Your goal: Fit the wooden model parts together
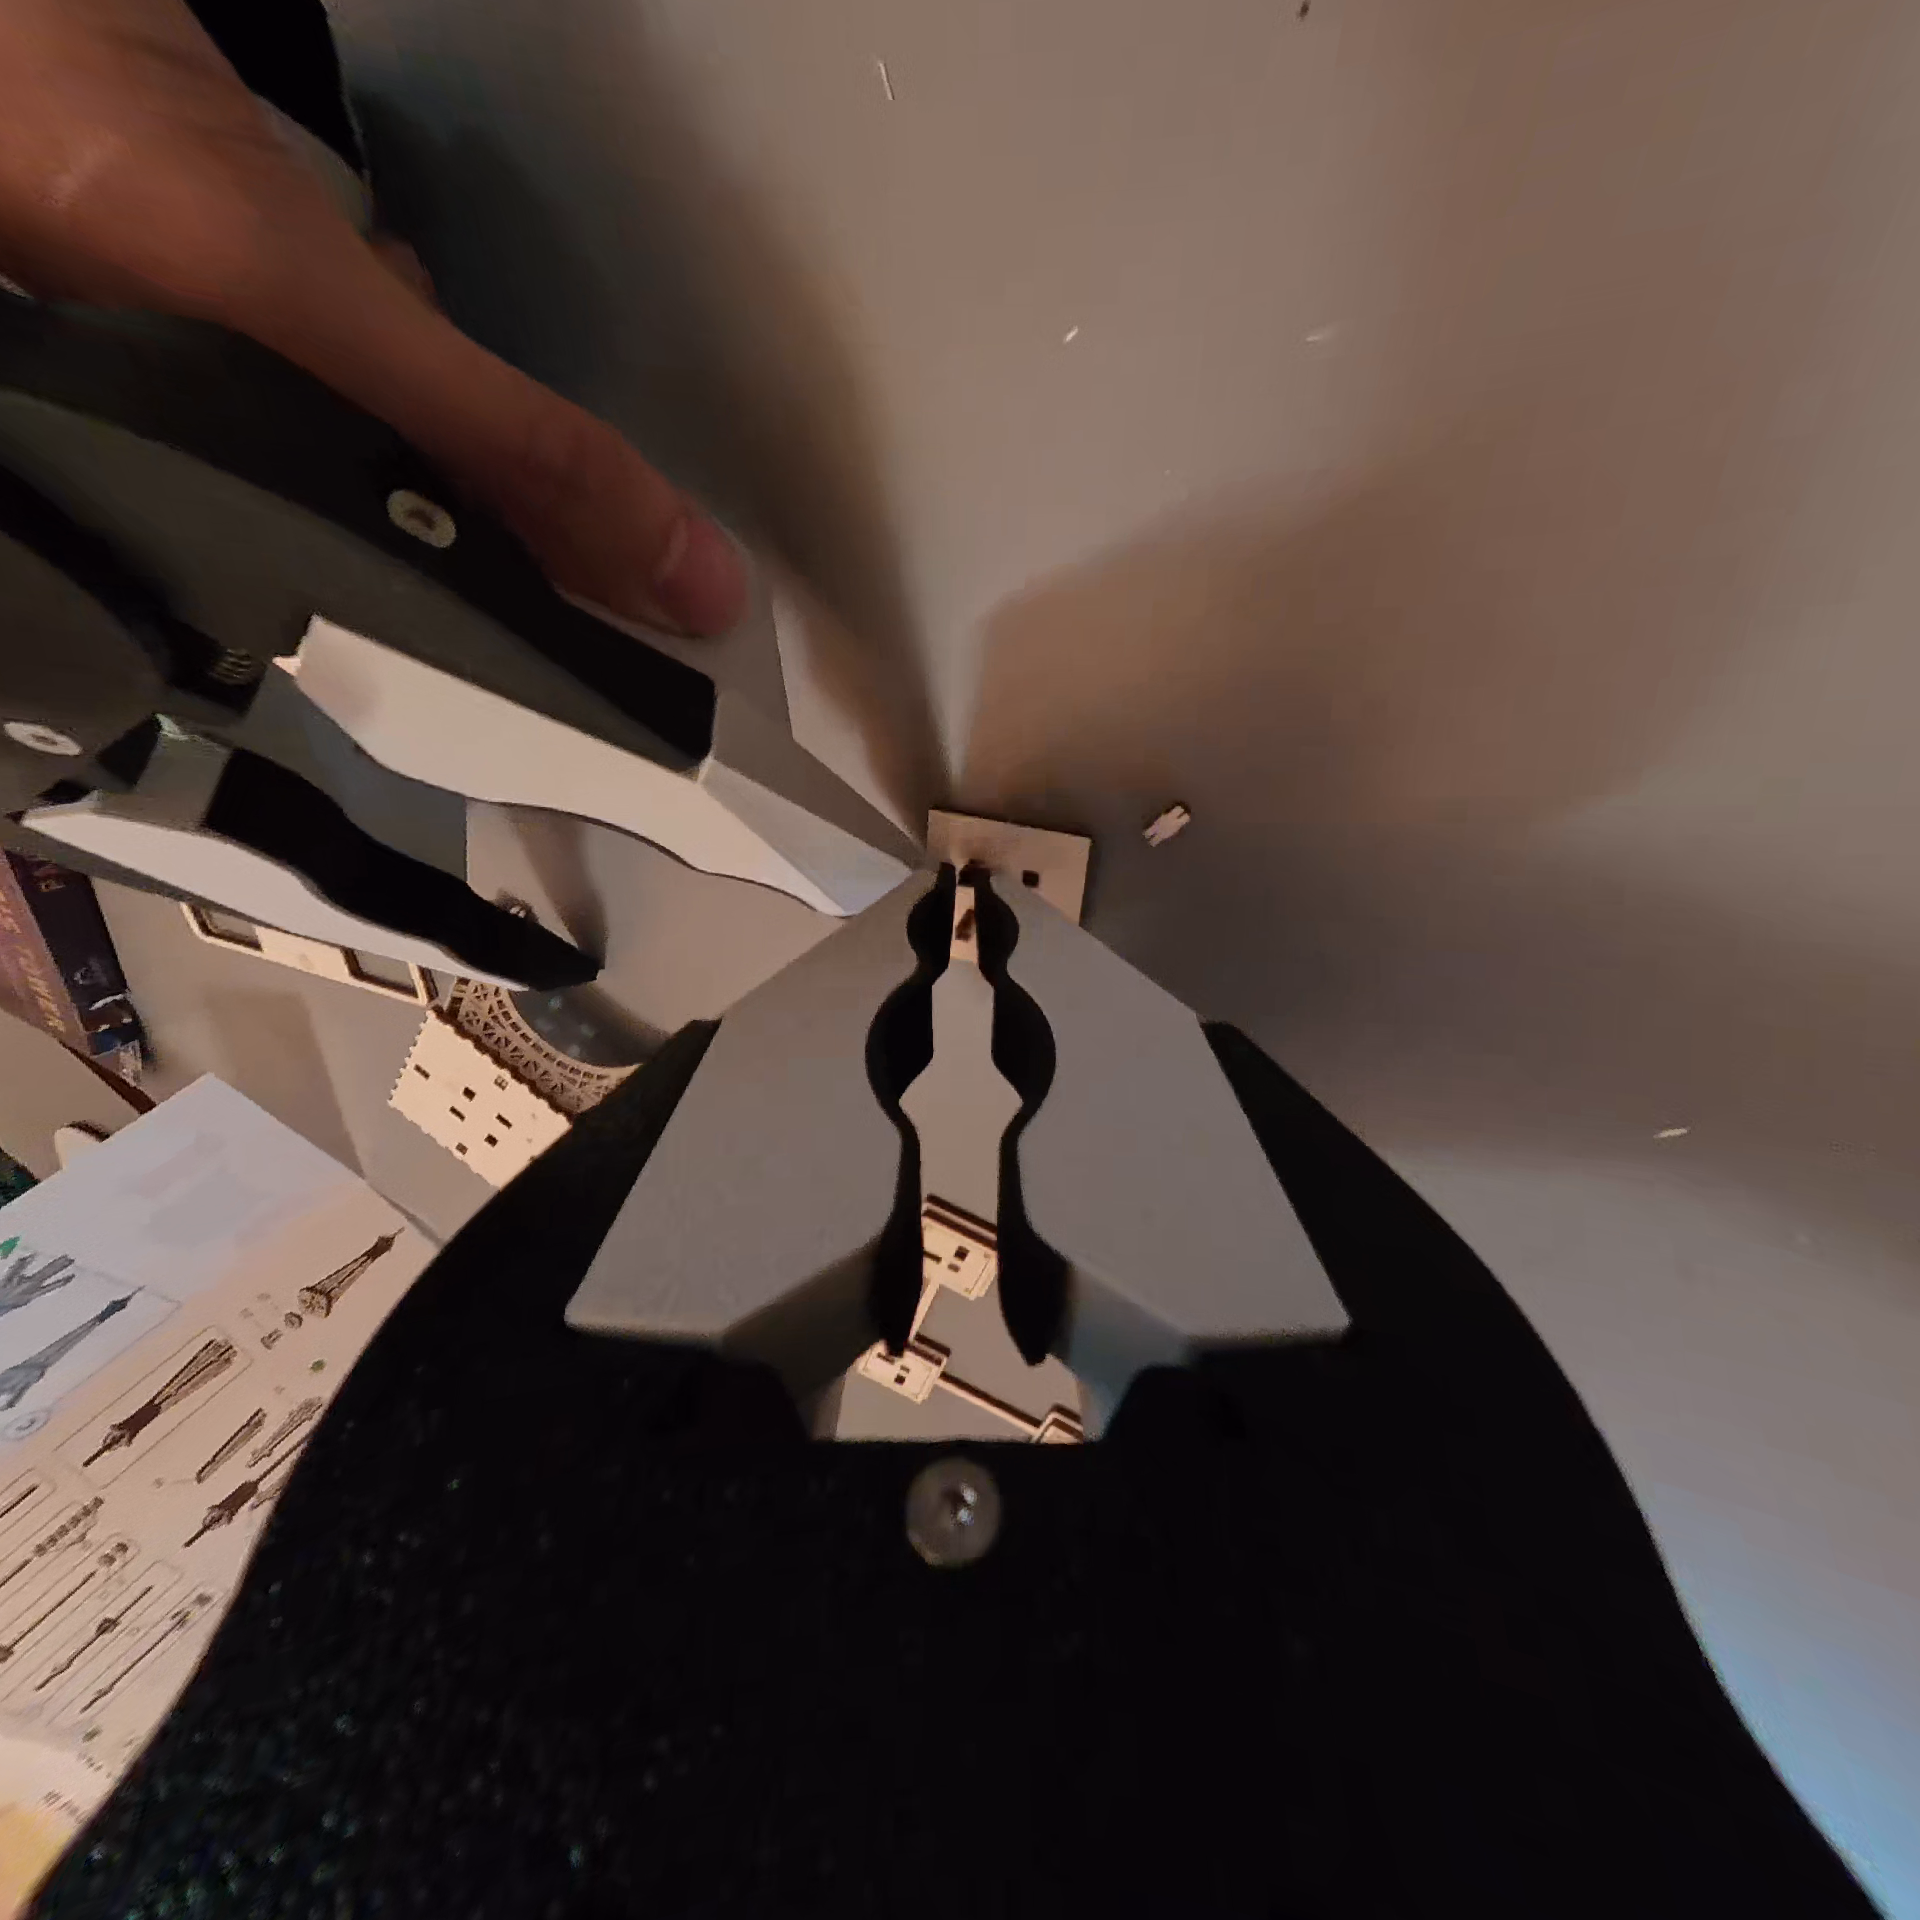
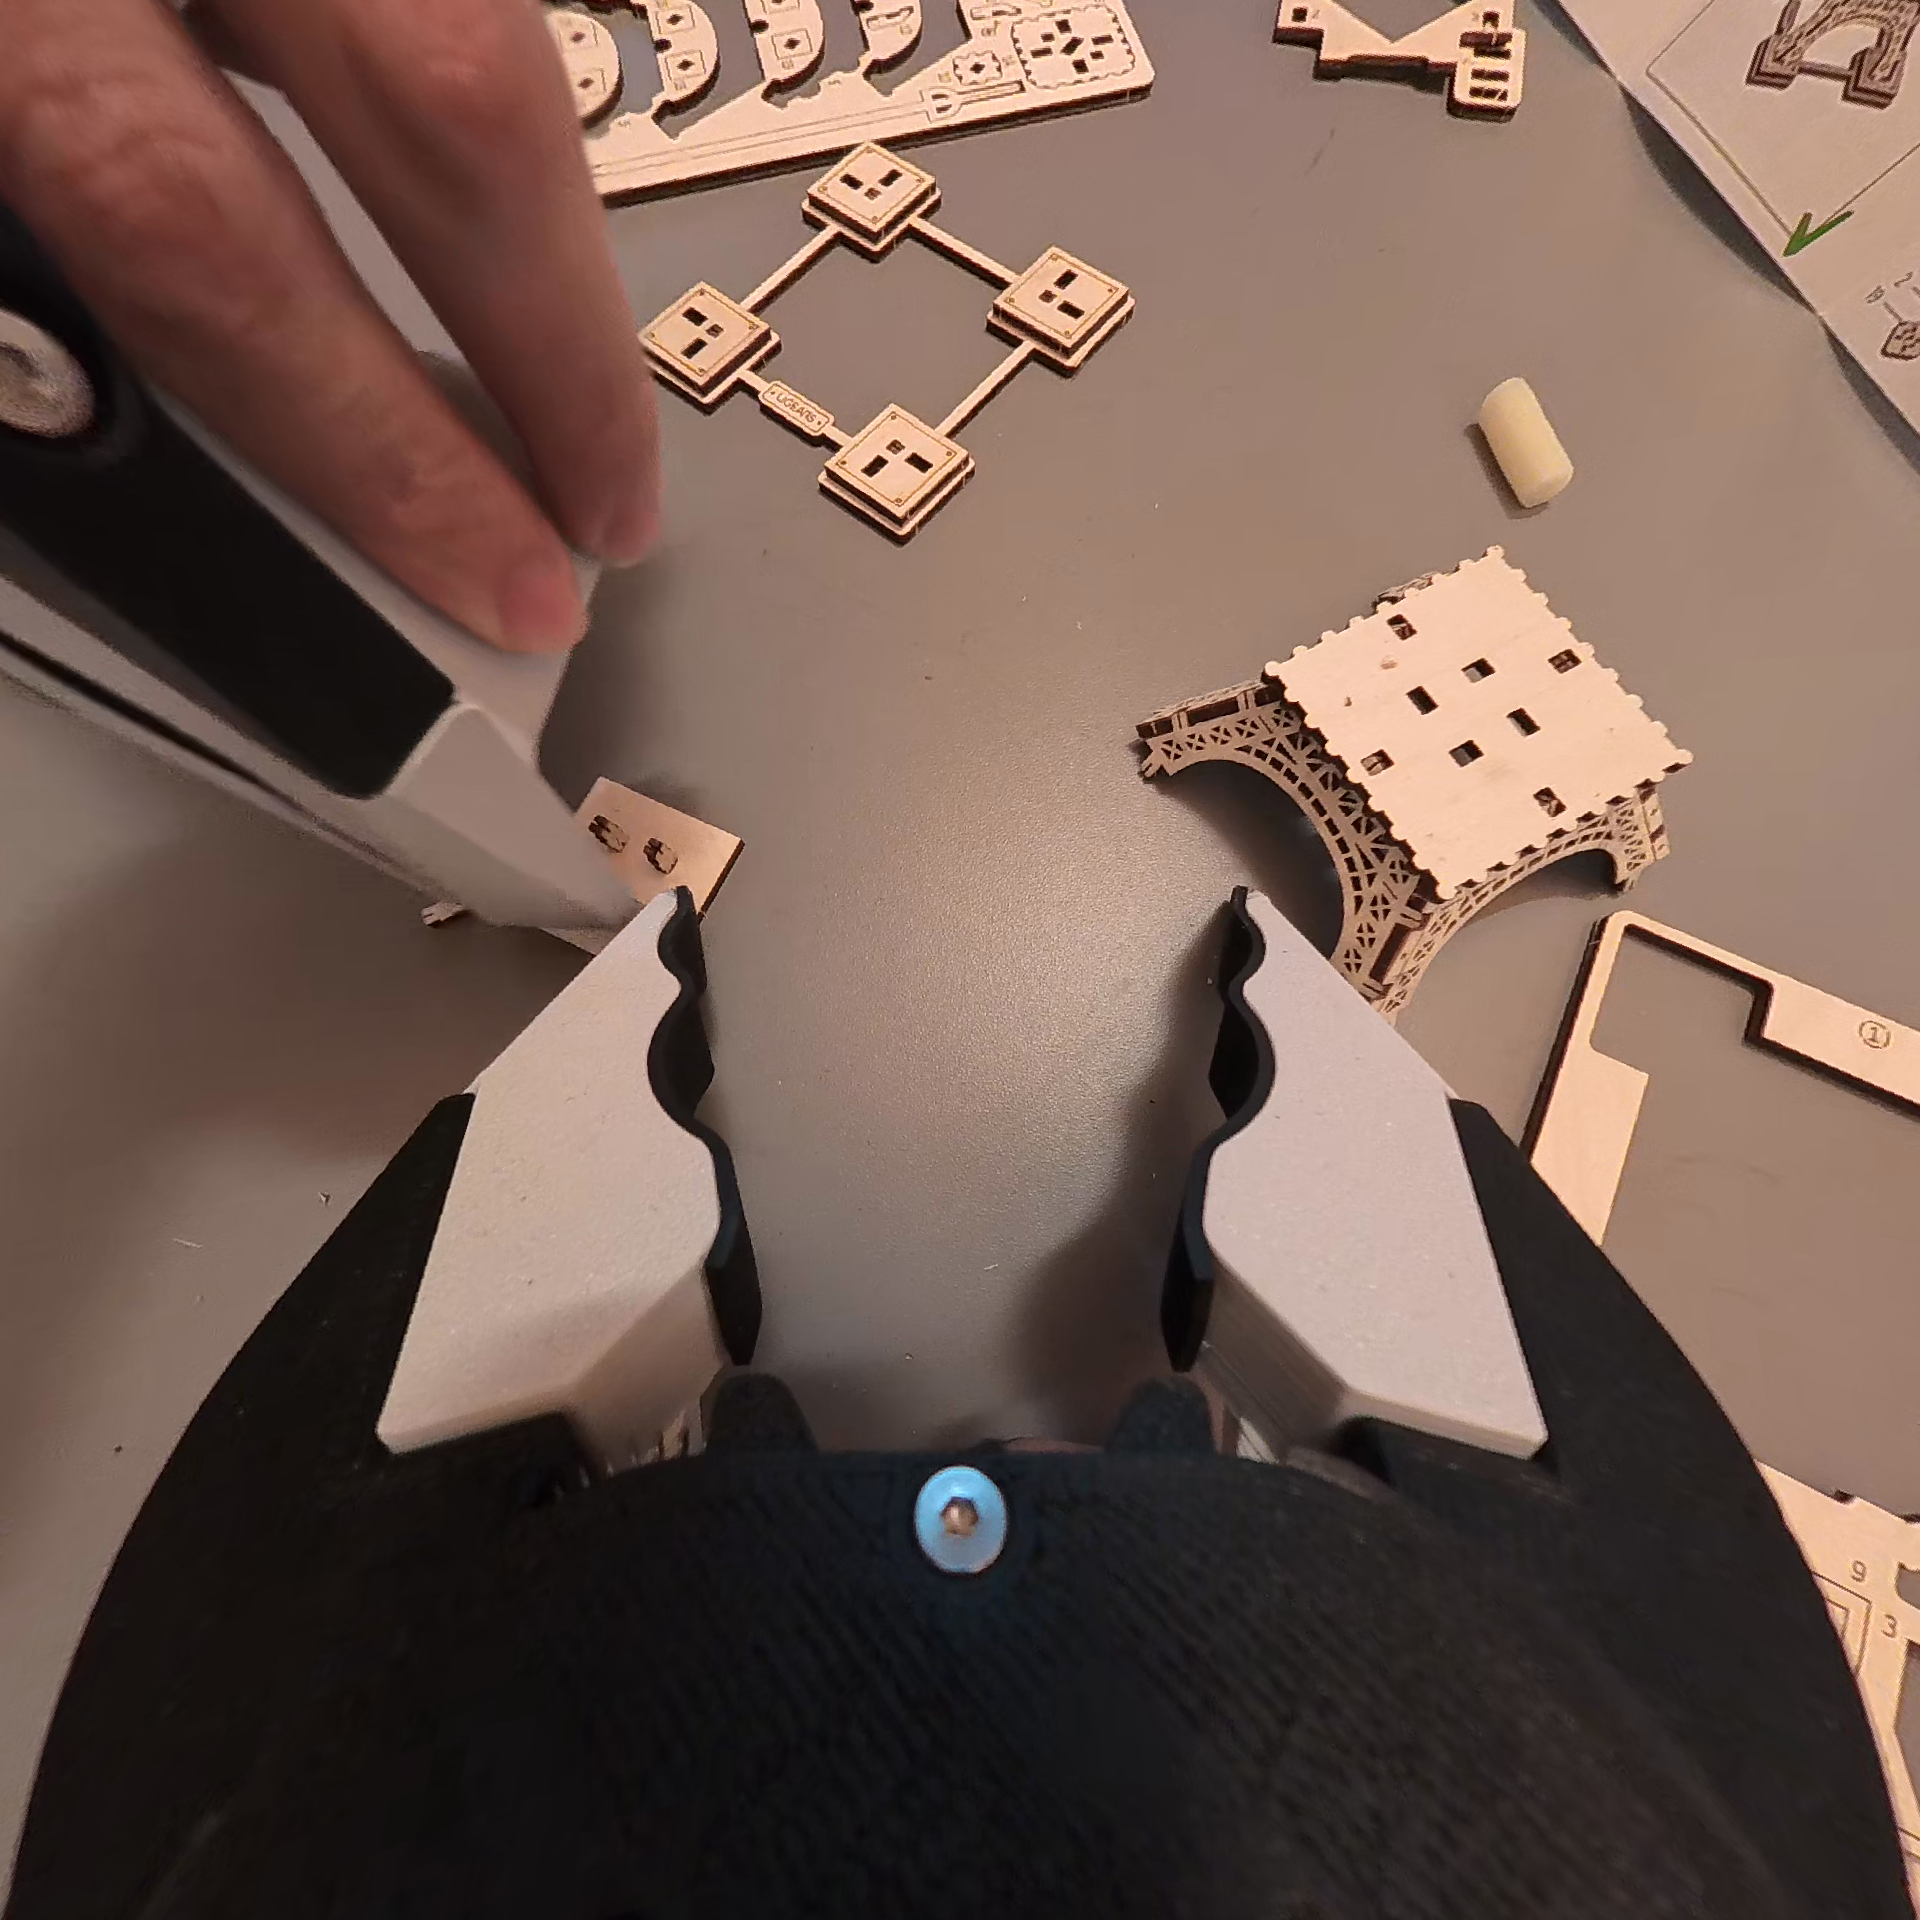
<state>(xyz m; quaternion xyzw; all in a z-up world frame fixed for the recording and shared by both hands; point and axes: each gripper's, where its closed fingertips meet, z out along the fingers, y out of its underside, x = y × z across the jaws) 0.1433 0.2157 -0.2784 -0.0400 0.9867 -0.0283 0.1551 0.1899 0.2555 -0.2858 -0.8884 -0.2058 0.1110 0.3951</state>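
A small flat wooden plate (image 1: 1039, 854) with slots lies on the grey table; it also shows in the right wrist view (image 2: 675, 847). My left gripper (image 1: 966, 883) points down at it, jaws all but closed, tips on the plate. Something small and dark sits between the tips; I cannot tell what. A tiny loose wooden peg (image 1: 1166, 826) lies beside the plate. My right gripper (image 2: 961, 904) is open and empty, its left fingertip next to the plate and the left gripper's tip (image 2: 592, 894). A lattice tower base (image 2: 1434, 769) lies to its right.
A square wooden frame with four slotted pads (image 2: 883, 343) lies ahead. Punched part sheets (image 2: 862, 94) sit at the back, and another sheet (image 2: 1714, 1091) at the right. A pale cylinder (image 2: 1524, 442) and an instruction sheet (image 2: 1818, 156) lie far right. A person's hand (image 2: 364, 312) holds the left gripper. The tiny loose wooden peg (image 1: 1166, 826) lies around 4 cm away from my left fingertips. My right wrist view (image 2: 444, 910) looks at it from another angle.
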